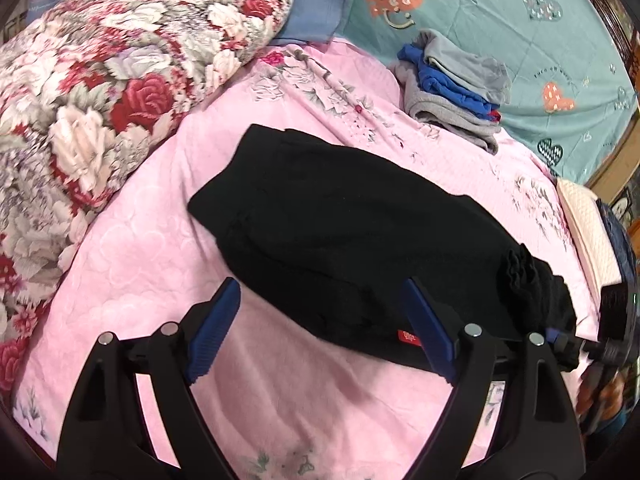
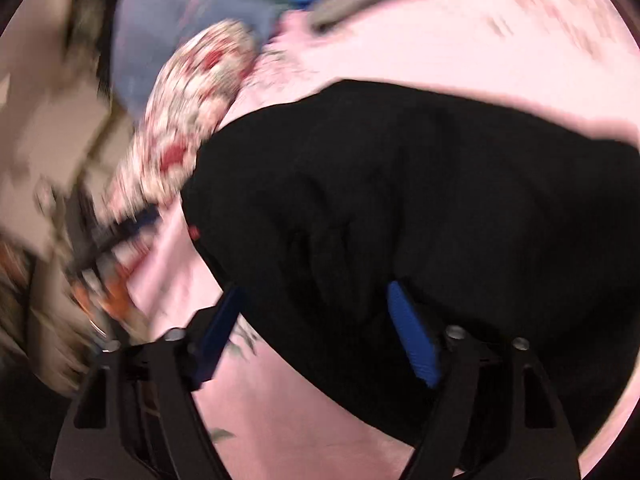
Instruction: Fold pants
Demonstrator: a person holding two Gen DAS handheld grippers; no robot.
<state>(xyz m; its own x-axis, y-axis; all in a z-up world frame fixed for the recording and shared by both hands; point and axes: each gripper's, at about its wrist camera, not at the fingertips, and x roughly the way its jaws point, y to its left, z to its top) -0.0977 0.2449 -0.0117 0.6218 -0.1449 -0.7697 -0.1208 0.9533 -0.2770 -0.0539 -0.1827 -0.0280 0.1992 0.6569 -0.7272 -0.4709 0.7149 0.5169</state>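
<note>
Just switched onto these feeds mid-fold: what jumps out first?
The black pants lie folded across the middle of the pink bedsheet, a small red tag at their near edge. Both tongs are open over that near edge: the left tongs and the right tongs, whose view is motion-blurred. A bulky rose-print quilt lies at the left, a pile of grey and blue clothes beyond the pants.

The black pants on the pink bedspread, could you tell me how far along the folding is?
Done: the black pants already lie in a compact, layered bundle on the pink bedspread, and a stack of other folded clothes sits farther back. In hand: nothing is gripped; the left gripper and right gripper both stand open at the bundle's near edge. Left: probably a final fold or tidy, then a move to the stack.
</note>
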